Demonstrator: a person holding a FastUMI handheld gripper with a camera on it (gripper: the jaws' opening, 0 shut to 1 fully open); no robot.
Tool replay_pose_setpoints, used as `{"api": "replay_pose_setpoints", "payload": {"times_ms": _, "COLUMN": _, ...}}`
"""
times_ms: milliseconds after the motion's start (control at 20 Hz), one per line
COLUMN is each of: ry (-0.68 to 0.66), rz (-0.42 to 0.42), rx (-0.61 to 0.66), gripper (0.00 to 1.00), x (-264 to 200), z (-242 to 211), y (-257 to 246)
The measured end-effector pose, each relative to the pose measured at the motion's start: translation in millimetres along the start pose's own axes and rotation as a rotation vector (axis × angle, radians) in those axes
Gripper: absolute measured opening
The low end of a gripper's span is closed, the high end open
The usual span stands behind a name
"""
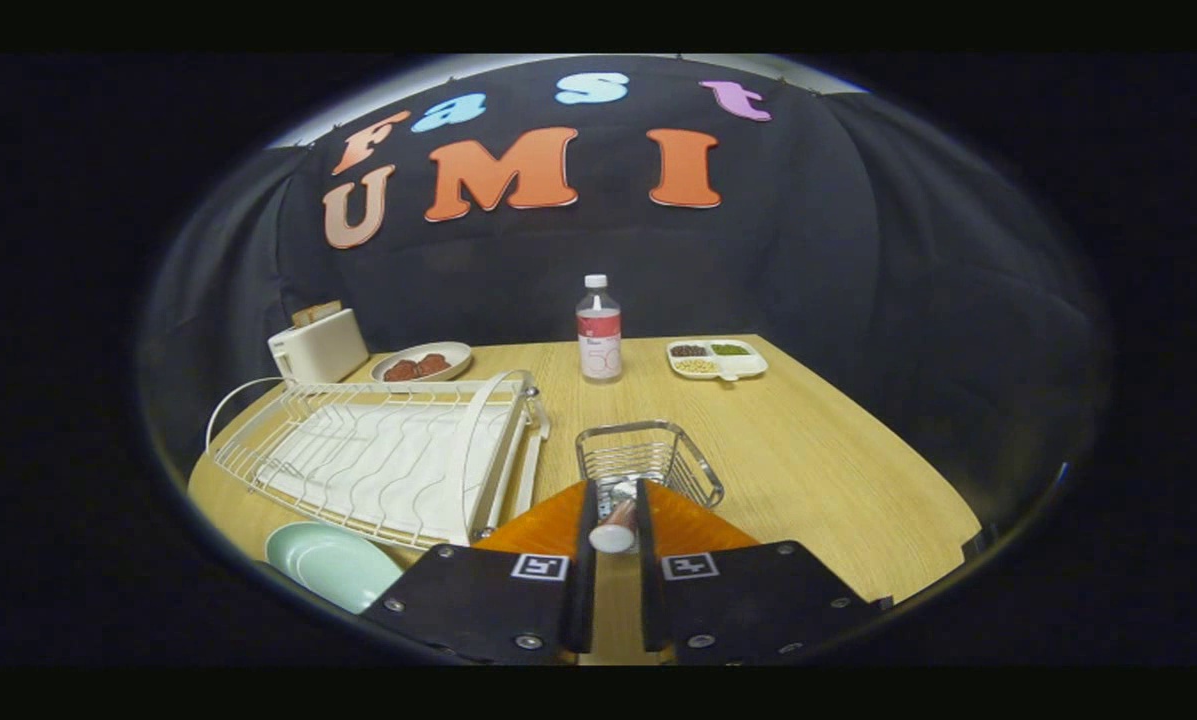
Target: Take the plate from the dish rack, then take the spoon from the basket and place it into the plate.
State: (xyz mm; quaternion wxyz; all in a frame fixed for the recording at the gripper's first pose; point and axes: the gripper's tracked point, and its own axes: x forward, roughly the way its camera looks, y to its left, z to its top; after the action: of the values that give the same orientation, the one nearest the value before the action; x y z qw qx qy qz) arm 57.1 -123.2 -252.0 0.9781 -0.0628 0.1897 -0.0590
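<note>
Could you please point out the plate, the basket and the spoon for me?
plate [333,565]: gripper view, on its inner face, beside the rack.
basket [648,452]: gripper view, on its wire wall beyond the fingers.
spoon [614,530]: gripper view, on its handle between the fingers.

From where I stand, the spoon [615,525] is mostly hidden: its handle end pokes out between the gripper [615,492] fingers, which press in on it from both sides, and its bowl is lost behind them, toward the basket [648,458] at twelve o'clock. The plate [330,563], at nine o'clock from the fingers, is partly covered by the gripper body. The toaster [318,343] at eleven o'clock blocks the far rack [378,455] corner. The contents of the sectioned tray [716,359] at one o'clock are too small to identify.
</note>
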Motion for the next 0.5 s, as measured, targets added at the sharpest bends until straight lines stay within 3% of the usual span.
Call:
{"api": "replay_pose_setpoints", "payload": {"times_ms": 100, "ry": -0.008, "rz": 0.004, "rx": 0.005, "gripper": 0.12, "x": -5, "z": 5, "y": 1}}
{"api": "replay_pose_setpoints", "payload": {"times_ms": 500, "ry": -0.086, "rz": -0.051, "rx": -0.016, "gripper": 0.1, "x": -48, "z": 50, "y": -13}}
